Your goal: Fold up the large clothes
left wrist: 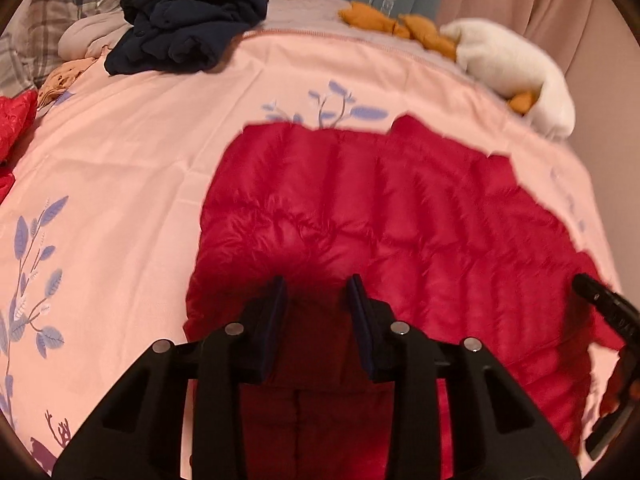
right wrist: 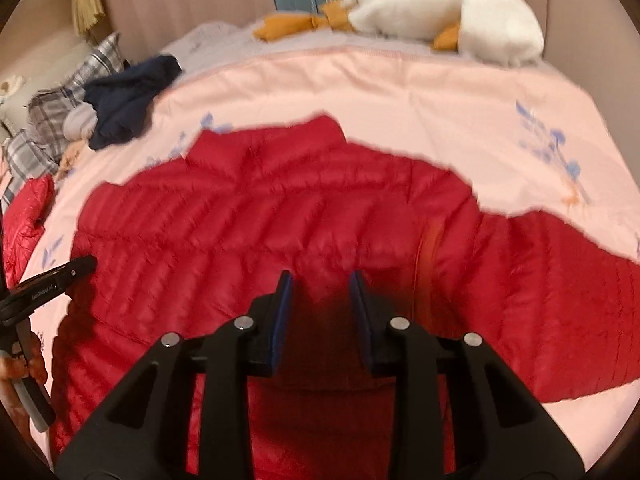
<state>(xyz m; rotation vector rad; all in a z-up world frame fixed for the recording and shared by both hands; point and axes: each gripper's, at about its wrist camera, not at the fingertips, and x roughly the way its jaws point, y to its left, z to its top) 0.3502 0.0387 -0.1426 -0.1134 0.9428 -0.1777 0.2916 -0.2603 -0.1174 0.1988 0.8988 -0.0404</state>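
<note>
A red quilted puffer jacket (left wrist: 400,208) lies spread on the pink bedspread (left wrist: 140,160), its collar toward the far side. My left gripper (left wrist: 318,296) stands over the jacket's near left part, with a dark bunch of red fabric filling the gap between its blue pads. In the right wrist view the same jacket (right wrist: 260,220) spans the frame. My right gripper (right wrist: 320,292) sits near the jacket's middle, and fabric is also pinched up between its pads. Each gripper shows at the edge of the other's view: the right gripper (left wrist: 608,312) and the left gripper (right wrist: 52,280).
A crumpled navy garment (left wrist: 188,24) lies at the far left of the bed beside a plaid pillow (left wrist: 80,0). A white plush goose (right wrist: 440,12) with orange feet rests along the far edge. Another red quilted item (right wrist: 28,208) lies at the left edge.
</note>
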